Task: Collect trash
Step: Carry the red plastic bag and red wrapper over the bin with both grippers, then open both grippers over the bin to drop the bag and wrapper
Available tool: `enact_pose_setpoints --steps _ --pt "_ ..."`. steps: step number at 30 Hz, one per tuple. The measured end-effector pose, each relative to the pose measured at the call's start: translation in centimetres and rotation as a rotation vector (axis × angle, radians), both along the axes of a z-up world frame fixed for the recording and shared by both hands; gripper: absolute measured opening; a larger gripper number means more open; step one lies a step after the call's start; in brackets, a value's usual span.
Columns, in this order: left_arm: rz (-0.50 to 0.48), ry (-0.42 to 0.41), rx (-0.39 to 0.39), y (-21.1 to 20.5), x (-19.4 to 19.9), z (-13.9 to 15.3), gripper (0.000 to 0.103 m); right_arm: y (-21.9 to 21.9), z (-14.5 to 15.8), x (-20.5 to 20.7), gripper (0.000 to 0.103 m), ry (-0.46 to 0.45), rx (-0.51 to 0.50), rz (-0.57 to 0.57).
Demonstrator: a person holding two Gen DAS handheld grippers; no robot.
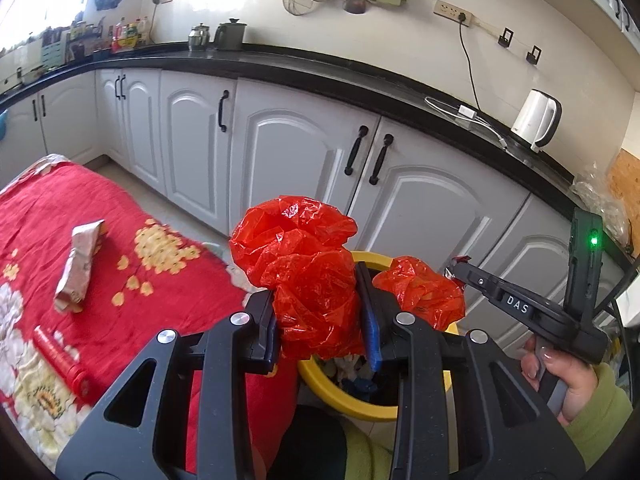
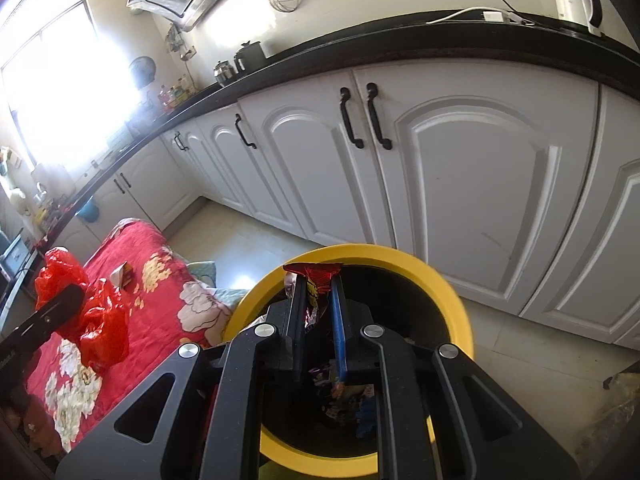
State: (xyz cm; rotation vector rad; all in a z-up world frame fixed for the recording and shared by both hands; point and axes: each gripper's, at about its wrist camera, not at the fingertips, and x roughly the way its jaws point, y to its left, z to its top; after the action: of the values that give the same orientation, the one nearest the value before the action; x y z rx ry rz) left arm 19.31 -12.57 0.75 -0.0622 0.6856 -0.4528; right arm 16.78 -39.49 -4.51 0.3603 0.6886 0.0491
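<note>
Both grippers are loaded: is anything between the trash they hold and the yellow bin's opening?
Nothing visible. The right gripper holds the red wrapper over the open yellow bin. The left gripper holds the red plastic bag at the rim; no lid.

Home kitchen: cabinets, kettle.

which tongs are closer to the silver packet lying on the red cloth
Left. The left tongs, clamped on a red plastic bag, hang beside the cloth near the silver packet. The right tongs sit over the yellow bin, farther off.

Red bag, yellow-rimmed bin — red floral cloth.
</note>
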Motion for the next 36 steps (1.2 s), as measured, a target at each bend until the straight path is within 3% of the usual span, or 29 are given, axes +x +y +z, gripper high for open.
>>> enact_pose_setpoints --steps 18,36 --pt "-0.048 0.055 0.066 -6.1 3.7 -3.3 0.025 -2.9 -1.9 -0.5 0.013 0.047 0.014 -0.035" --pt "-0.072 0.136 0.136 -9.0 5.5 -7.4 0.026 -2.9 -4.8 0.2 0.018 0.125 0.041 -0.011"
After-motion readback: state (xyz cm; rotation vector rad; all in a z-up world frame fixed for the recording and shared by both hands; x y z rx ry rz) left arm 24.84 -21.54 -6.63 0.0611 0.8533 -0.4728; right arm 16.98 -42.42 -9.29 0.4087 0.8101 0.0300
